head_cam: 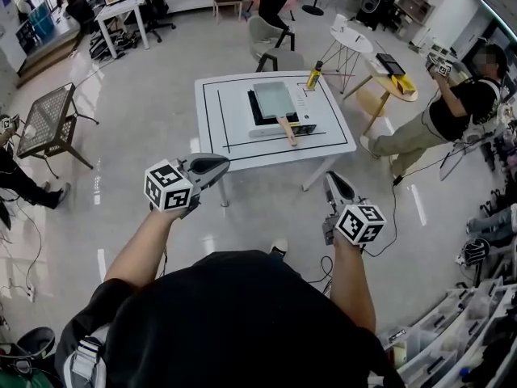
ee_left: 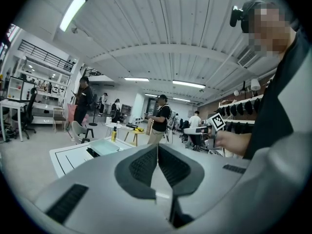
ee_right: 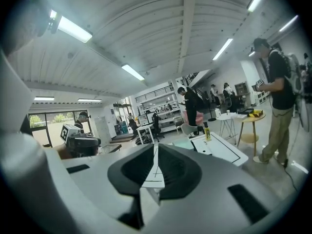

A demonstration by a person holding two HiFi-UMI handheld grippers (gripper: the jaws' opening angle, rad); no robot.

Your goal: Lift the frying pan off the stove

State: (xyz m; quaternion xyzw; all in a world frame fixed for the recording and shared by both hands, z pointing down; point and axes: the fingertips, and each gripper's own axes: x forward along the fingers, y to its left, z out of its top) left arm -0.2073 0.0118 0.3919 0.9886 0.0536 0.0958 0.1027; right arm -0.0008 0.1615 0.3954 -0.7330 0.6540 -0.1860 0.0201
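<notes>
Nearby, both tools are held out ahead of the person's chest (head_cam: 234, 314), well short of the table. The left gripper (head_cam: 216, 165) has its jaws pressed together with nothing between them. The right gripper (head_cam: 334, 181) is likewise closed and empty. Each points forward and slightly downward toward the table, which reads as an approach stance rather than a grasp.

Bare floor (head_cam: 266, 208) lies between them and the white table (head_cam: 238, 111). Inside the black outline (head_cam: 222, 115) drawn on the tabletop, about at its middle, sits the stove (head_cam: 275, 131), and the rectangular frying pan (head_cam: 273, 99) rests flat on top of it. Its wooden handle (head_cam: 287, 129) sticks out over the stove's front toward the table's near edge, probably so it can be taken from this side; the right gripper lines up with it more closely.

A yellow bottle (head_cam: 313, 76) stands upright by the far right corner, clear of the pan. The lift has not begun, and the jaws would need to open before closing on the handle. Beyond the table's right edge, another person (head_cam: 452, 111) stands holding a similar tool.
</notes>
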